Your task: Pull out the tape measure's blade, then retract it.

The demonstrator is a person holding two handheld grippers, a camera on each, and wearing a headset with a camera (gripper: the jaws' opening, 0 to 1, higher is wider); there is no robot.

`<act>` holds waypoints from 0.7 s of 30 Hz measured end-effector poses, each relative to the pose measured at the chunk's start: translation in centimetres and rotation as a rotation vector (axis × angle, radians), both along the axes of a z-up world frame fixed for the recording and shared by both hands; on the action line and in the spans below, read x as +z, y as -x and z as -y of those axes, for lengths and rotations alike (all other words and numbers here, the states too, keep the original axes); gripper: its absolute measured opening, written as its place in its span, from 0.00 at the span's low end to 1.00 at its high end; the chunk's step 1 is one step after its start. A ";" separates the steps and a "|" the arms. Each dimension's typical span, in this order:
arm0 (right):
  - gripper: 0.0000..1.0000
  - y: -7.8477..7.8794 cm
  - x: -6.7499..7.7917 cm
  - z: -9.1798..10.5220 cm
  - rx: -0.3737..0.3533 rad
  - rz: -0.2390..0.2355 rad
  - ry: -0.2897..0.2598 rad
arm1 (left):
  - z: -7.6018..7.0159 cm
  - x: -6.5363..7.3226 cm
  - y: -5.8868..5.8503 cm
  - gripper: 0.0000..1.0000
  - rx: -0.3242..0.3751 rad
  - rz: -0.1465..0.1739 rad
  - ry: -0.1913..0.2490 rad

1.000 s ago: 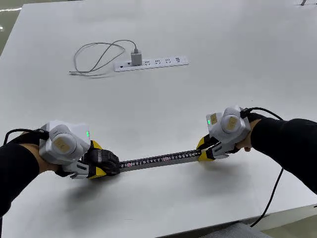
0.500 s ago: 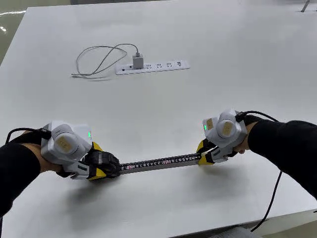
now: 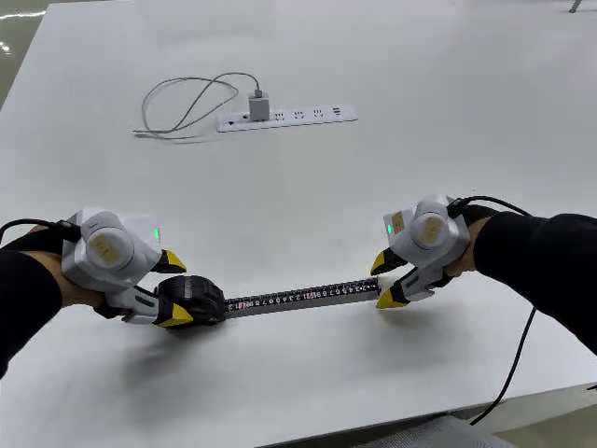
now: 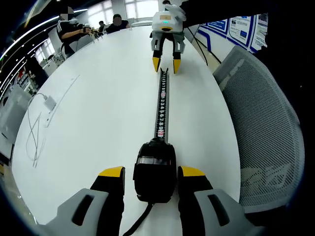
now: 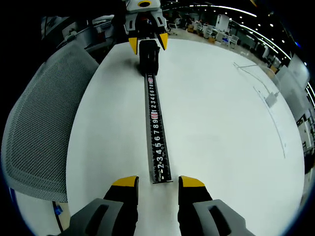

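A: Spotting the tape measure point(image 3: 191, 299) yet?

B: Sitting on the white table point(image 3: 448, 112) between the spread jaws of the left gripper point(image 3: 177, 289), and reaching its blade point(image 3: 298, 299) out flat toward the right gripper point(image 3: 382, 282).

A: Clamping the blade's tip there?

B: Hanging with jaws apart, straddling it. Farther back, noticing 1 power strip point(image 3: 289, 116) holding 1 charger point(image 3: 258, 105) and trailing a looped cable point(image 3: 182, 107).

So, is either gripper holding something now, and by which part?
Nothing, it seems. The left gripper is open around the case; the right gripper is open around the end of the blade, not touching it.
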State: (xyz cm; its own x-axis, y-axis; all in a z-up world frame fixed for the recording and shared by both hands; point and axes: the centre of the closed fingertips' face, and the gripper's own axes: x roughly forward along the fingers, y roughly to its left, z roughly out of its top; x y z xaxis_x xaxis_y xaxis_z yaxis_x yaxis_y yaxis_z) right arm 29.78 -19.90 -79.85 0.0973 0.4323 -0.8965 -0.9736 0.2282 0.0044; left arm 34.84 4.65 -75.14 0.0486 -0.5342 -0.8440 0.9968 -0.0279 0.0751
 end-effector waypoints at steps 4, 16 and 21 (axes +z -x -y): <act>0.26 0.6 0.1 0.1 0.001 -0.023 -0.004 | -0.2 0.2 0.5 0.50 0.003 -0.031 0.005; 0.44 0.9 0.7 1.1 -0.080 -0.008 -0.020 | -0.8 0.1 1.4 0.72 0.031 -0.075 0.016; 0.52 0.9 0.9 1.4 -0.134 -0.004 -0.040 | -0.9 0.2 1.8 0.81 0.053 -0.112 0.023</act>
